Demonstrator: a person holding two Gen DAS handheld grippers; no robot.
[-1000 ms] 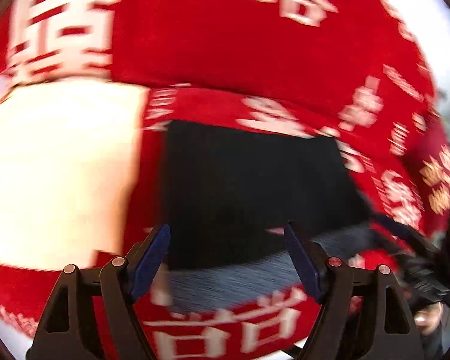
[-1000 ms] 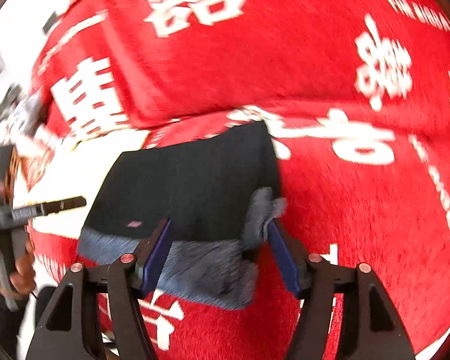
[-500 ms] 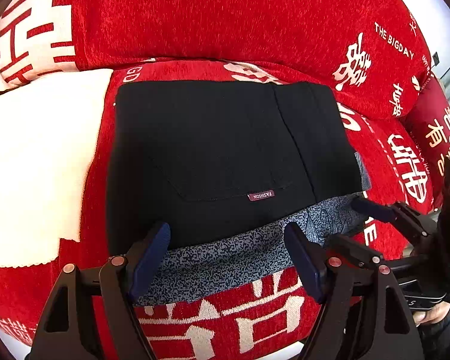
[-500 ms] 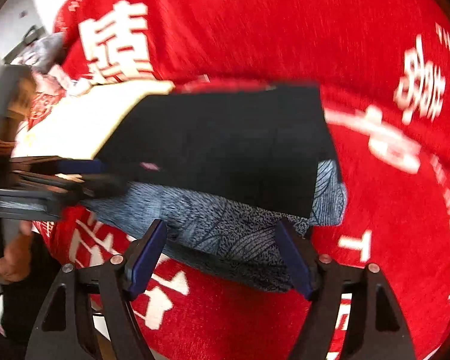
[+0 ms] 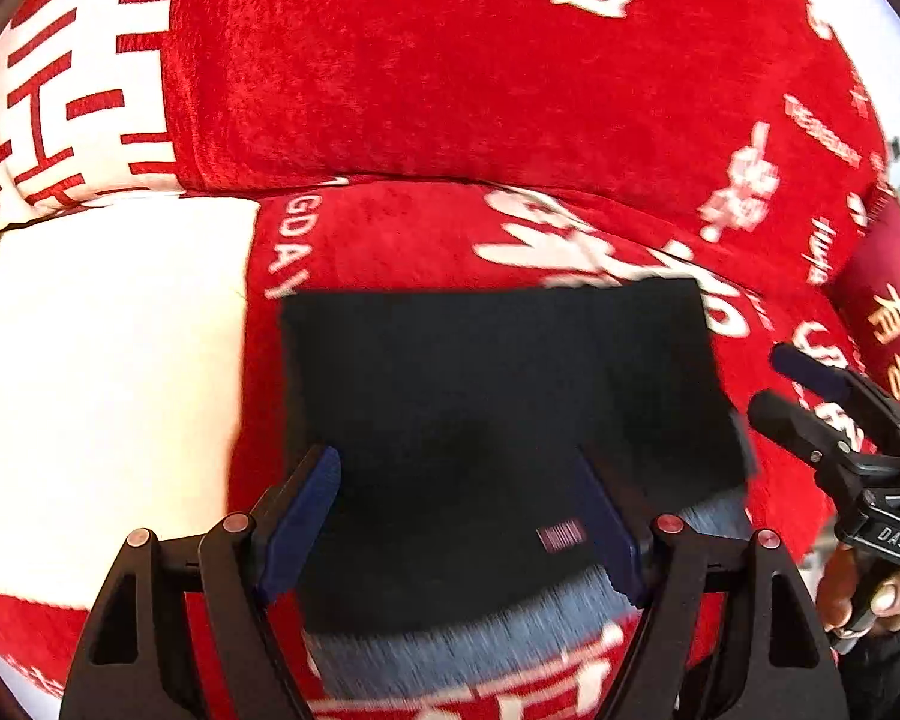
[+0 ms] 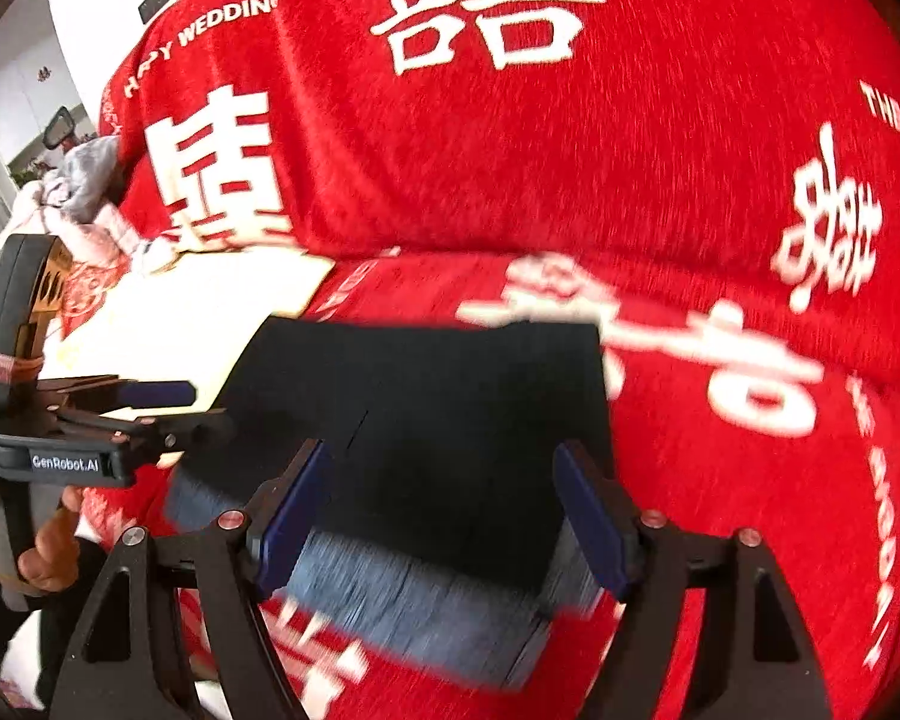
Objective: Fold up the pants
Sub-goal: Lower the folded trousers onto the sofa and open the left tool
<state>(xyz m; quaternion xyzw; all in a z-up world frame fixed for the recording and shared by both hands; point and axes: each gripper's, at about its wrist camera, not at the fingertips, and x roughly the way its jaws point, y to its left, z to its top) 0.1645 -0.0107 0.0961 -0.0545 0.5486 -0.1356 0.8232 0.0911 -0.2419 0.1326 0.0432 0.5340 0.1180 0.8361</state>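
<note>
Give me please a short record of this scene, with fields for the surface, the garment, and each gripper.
surface: red sofa cover with white characters
garment: black pants, folded into a rectangle, grey patterned lining showing at the near edge
left gripper: open, above the pants, nothing held
right gripper: open, above the pants, nothing held
fold: looks done, both grippers free of the cloth
</note>
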